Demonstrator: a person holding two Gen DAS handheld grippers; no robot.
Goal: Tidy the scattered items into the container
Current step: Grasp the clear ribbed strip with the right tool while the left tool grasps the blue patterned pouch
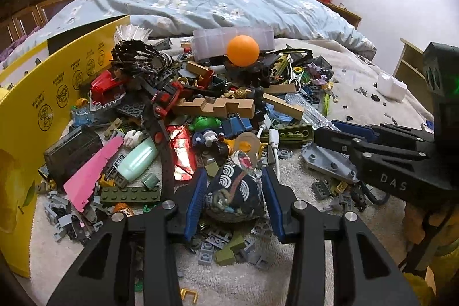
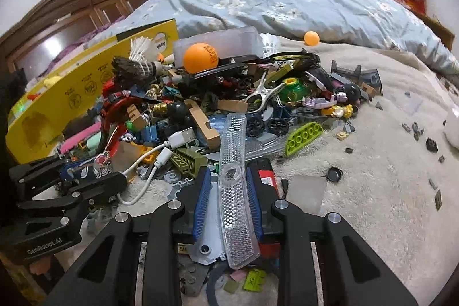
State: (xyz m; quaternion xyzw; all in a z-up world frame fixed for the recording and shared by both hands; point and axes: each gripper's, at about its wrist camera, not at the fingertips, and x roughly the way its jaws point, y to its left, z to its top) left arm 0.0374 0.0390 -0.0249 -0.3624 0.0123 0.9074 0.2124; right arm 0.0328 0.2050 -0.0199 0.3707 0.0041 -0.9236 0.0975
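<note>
Container: yellow cardboard box (image 1: 43, 93) with black printed icons, standing along the left edge of the left wrist view, curving from lower left up to upper centre-left.
Scattered items: dense heap of toy bricks (image 1: 218, 111) filling mid-frame on the bed.
Fabric pouch (image 1: 233, 191): dark blue, white wave print, low centre, between the blue jaws.
Clear reflector strip (image 2: 235, 191): long, ribbed, lying lengthwise at lower centre of the right wrist view.
Orange ball (image 1: 242, 50): atop the heap, upper centre.

A printed cloth pouch (image 1: 233, 191) is seen between ribbed blue fingers (image 1: 195, 201). Clear, faceted plastic reflector (image 2: 236, 191) lies between the other fingers (image 2: 202, 195); beyond them, a glossy orange ball (image 2: 200, 58).
</note>
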